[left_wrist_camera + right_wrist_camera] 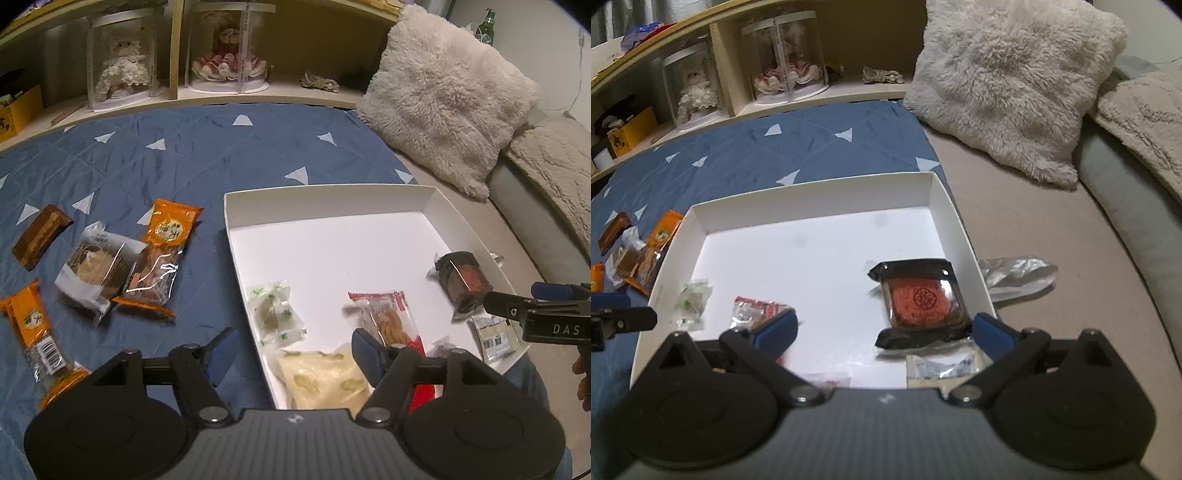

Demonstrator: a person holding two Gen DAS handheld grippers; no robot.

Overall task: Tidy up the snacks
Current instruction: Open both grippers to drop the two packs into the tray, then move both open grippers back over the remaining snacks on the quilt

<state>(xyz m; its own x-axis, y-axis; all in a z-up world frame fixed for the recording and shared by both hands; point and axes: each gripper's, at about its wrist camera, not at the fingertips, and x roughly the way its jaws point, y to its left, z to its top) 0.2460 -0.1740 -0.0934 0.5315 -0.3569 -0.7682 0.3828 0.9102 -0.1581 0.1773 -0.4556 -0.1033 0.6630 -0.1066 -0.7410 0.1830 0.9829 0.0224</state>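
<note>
Both claws empty — left gripper (293,352) half open over the box (325,195) edge, right gripper (882,332) wide above the mooncake (923,299). Next: left swings out to the orange packs (162,258) — grip mid-pack, level.

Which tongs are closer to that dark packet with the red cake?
Right. The right tongs straddle the red cake packet; the left tongs hover over the box's opposite corner.

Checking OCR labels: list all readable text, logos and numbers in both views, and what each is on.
"DAS": right hand-held gripper body, left wrist view.
Orange snack packet: yellow characters, too blurred to read.
Second orange packet: barcode, digits unreadable.
Red mooncake: stamped emblem, no legible text.
White packet: print too small.
</note>
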